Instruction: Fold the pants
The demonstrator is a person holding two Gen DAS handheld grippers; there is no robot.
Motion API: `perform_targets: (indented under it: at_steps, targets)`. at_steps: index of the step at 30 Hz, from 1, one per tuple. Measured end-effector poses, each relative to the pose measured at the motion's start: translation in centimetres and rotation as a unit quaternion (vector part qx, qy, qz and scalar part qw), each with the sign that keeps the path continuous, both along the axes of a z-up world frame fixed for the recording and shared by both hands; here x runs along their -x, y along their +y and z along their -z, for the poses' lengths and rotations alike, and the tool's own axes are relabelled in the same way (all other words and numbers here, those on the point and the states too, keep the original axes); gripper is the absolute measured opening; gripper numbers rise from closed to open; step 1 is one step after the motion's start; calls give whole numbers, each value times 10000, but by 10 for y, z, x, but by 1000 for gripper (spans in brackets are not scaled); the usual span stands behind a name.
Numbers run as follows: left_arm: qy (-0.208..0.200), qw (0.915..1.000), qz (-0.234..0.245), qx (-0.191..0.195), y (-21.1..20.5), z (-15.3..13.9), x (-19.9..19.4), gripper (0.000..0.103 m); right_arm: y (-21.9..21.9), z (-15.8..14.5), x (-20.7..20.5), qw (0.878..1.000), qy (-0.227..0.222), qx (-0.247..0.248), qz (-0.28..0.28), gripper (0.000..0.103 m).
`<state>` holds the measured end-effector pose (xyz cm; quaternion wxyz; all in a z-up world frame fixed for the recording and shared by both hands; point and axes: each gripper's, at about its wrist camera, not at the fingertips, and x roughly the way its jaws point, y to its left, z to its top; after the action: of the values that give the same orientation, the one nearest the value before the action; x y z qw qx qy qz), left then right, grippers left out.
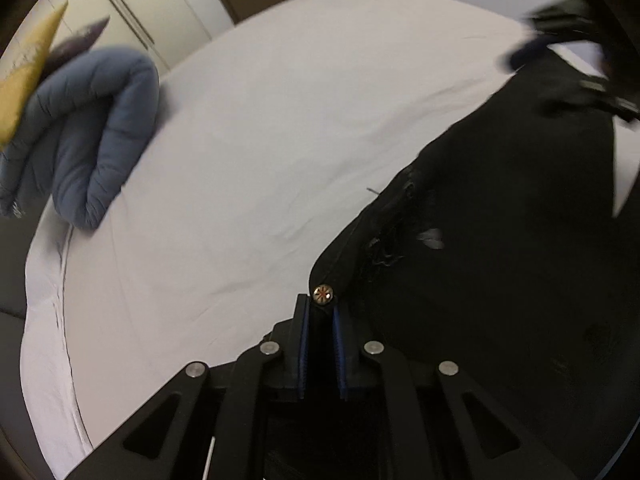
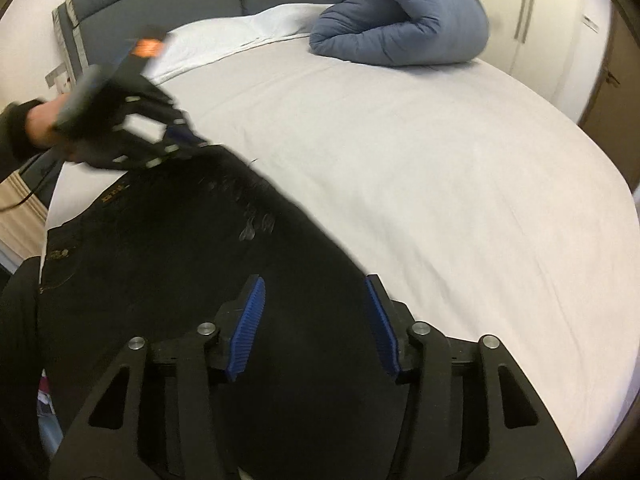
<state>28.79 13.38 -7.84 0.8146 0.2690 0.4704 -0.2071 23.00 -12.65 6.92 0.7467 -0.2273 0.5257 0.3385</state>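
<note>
White bed, black pants beside the blue duvet.
Soft, limp cloth: left gripper pinches the buttoned waistband corner; right gripper hangs half-open, empty, over the fabric edge.

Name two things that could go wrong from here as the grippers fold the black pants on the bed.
The left gripper pinches only the waistband corner by the button; it could slip free. The right gripper stands open over the pants, so a lift now may drag them unevenly across the sheet.
</note>
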Motion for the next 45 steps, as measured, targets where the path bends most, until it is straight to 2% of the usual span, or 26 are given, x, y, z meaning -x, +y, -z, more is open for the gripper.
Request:
perform_targets:
  at_steps: [3, 7, 10, 11, 13, 15, 17, 21, 26, 29, 30, 32, 38, 41, 45]
  targets:
    - [-239, 9997, 5, 39, -8, -9, 7, 11, 21, 21, -15, 9995, 156, 216, -195, 42]
    - [-316, 9994, -29, 120, 0, -15, 2, 11, 37, 51, -27, 9963, 335, 651, -451, 42]
    - [-320, 9992, -58, 219, 2, -19, -1, 11, 40, 68, -36, 9948, 494, 798, -386, 41]
    - [-318, 9992, -58, 245, 2, -22, 1, 11, 41, 72, -41, 9947, 565, 786, -359, 37]
    - [-314, 9990, -39, 302, 2, -24, 6, 11, 44, 80, -45, 9938, 664, 824, -353, 34]
    - [-285, 9990, -28, 329, 2, -23, 5, 10, 49, 87, -46, 9927, 746, 867, -378, 24]
    - [-288, 9991, -26, 324, 2, -22, 8, 10, 53, 88, -45, 9931, 779, 802, -360, 9]
    - [-300, 9987, -124, 388, 4, -21, 10, 10, 52, 83, -42, 9949, 875, 490, 146, 5]
    - [-266, 9979, -233, 537, 5, -22, 15, 10, 61, 81, -30, 9906, 996, 222, 915, 2]
    - [-229, 9972, -278, 660, 4, -25, 22, 10, 68, 83, -25, 9817, 1115, -158, 1535, 2]
    - [-222, 9969, -292, 692, 4, -26, 25, 10, 71, 85, -24, 9749, 1197, -401, 1833, 2]
    - [-192, 9963, -321, 778, 5, -28, 33, 10, 77, 88, -21, 9681, 1257, -652, 2065, 2]
    - [1, 9936, -326, 1078, 11, -30, 64, 10, 97, 90, -1, 9561, 1330, -944, 2433, 2]
    - [96, 9937, -295, 1076, 13, -27, 86, 10, 119, 78, 27, 9732, 1016, -549, 1990, 2]
    - [175, 9936, -198, 1094, 20, -24, 124, 10, 145, 60, 99, 9907, 605, 101, 1211, 2]
